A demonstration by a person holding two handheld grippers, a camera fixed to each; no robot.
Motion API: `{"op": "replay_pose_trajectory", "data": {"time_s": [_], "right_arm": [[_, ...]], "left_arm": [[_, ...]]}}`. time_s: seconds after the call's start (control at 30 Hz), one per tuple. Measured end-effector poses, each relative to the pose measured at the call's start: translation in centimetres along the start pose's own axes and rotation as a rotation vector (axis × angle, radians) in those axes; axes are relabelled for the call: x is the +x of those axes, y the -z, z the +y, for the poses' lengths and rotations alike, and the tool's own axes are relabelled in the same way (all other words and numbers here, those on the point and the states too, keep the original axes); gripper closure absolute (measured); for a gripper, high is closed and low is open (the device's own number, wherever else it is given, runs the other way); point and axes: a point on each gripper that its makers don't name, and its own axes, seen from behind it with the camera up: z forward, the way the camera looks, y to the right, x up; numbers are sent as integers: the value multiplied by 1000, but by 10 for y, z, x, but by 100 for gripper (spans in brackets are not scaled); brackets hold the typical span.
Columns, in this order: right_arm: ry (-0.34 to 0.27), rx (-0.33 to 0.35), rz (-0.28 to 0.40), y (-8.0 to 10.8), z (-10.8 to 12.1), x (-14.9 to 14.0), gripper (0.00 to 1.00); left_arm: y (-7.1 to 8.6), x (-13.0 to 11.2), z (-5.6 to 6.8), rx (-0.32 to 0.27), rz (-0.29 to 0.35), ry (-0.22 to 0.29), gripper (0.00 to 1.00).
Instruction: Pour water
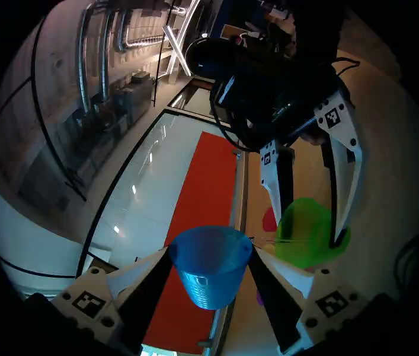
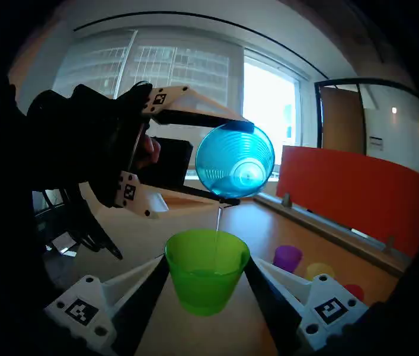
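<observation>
- The blue cup (image 2: 234, 160) hangs in the air, tipped far over, so that in the right gripper view we look straight into its mouth.
- A thin stream of water (image 2: 217, 221) falls from its lower rim straight down into the green cup (image 2: 207, 279), which stands upright directly beneath.
- We see the left gripper (image 2: 240, 164) clamped on the blue cup, one finger pressed on the upper wall and one on the lower.
- The right gripper (image 2: 207, 261) is clamped on the green cup, with a finger tight against each side.
- We cannot tell whether the green cup's base rests on the table (image 2: 280, 228) or is held just above it.
- A hand (image 2: 145, 149) holds the left gripper from behind.
- To the right of the green cup, a purple cup (image 2: 287, 257), a yellow cup (image 2: 320, 271) and a red cup (image 2: 354, 291) stand on the wooden table, apart from both held cups.
- An orange-red partition (image 2: 357, 190) runs along the table's far edge, with a bright window (image 2: 268, 101) behind it.
</observation>
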Motion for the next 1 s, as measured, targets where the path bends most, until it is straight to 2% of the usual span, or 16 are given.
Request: {"op": "replay_pose_trajectory", "data": {"time_s": [1.0], "right_arm": [[7, -5, 4, 3, 2, 1, 9]], "left_arm": [[0, 4, -7, 4, 10, -42, 13]]}}
